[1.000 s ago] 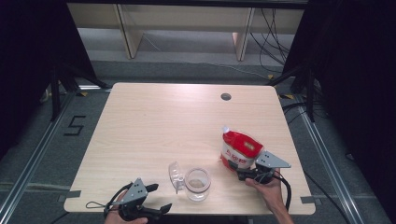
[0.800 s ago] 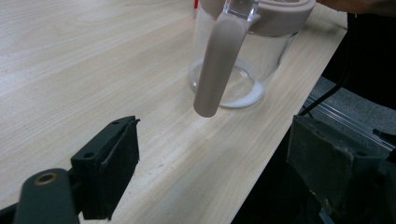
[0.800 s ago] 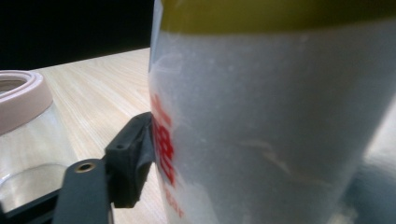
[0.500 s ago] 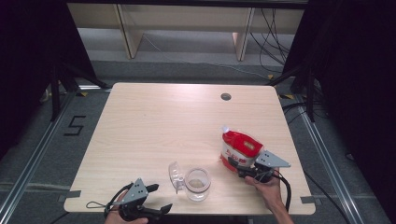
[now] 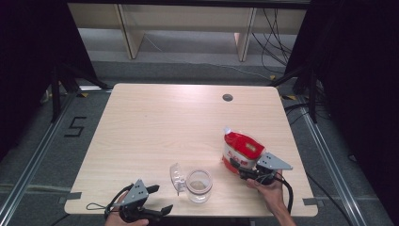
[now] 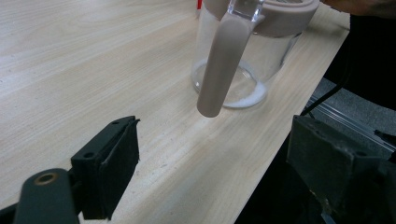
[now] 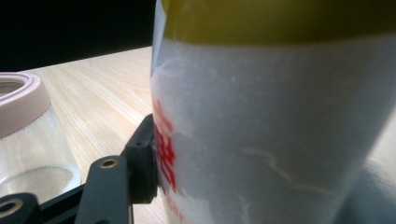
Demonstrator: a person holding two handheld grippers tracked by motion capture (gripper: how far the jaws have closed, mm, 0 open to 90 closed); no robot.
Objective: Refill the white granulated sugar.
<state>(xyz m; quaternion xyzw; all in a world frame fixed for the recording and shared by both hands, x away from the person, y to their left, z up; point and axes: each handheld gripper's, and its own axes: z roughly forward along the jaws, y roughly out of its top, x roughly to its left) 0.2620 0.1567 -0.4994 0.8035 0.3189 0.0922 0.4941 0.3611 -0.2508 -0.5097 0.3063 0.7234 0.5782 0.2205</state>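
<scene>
A red and white pouch [image 5: 242, 149] stands on the wooden table [image 5: 155, 122] at the right front. My right gripper [image 5: 239, 168] reaches its near side. Its jaws have just been closing with the pouch [image 7: 280, 130] between them. The left pad [image 7: 142, 163] presses on the pouch wall, and the other jaw is hidden behind it. A clear glass jar [image 5: 198, 185] with a pinkish rim stands at the front middle, its lid [image 5: 177, 178] swung open to the left. A little white powder lies in the jar [image 6: 243, 60]. My left gripper [image 5: 161, 198] is at the front left, open and holding nothing [image 6: 210, 163].
A round cable hole [image 5: 227, 97] sits near the table's far edge. Beyond the table are wooden shelf frames [image 5: 127, 28] and loose cables [image 5: 273, 33] on the floor. Dark curtains flank both sides. The table's front edge runs just beneath both hands.
Hands, pouch and jar stay where they were. The right jaws look slightly tighter on the pouch.
</scene>
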